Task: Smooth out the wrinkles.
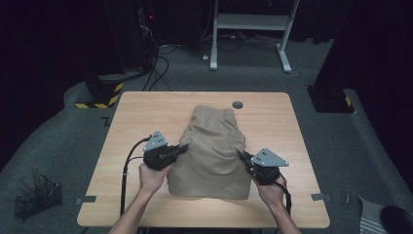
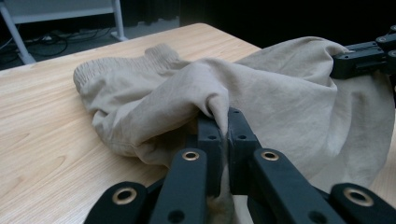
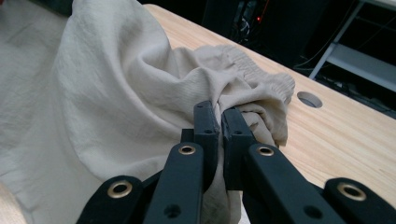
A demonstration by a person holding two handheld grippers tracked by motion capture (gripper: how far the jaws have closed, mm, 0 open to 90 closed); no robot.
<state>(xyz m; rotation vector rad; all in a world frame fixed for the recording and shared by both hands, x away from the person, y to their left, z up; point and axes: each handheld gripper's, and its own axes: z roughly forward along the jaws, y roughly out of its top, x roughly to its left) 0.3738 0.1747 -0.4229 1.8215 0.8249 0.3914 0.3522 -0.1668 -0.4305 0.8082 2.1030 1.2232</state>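
Observation:
A pair of beige shorts (image 1: 214, 146) lies in the middle of the wooden table (image 1: 131, 126), its elastic waistband toward the far edge. My left gripper (image 1: 184, 147) is at the shorts' left edge, shut on a pinch of the cloth (image 2: 219, 105). At the right edge my right gripper (image 1: 240, 155) is shut on the fabric too (image 3: 229, 100). The cloth is lifted into folds between the two grips. In the left gripper view the right gripper (image 2: 362, 58) shows at the far right, holding the cloth.
A round cable hole (image 1: 237, 104) sits in the table just beyond the waistband. A white desk frame (image 1: 251, 29) and cables stand on the floor behind. On the floor at the lower left stands a wire basket (image 1: 36, 197).

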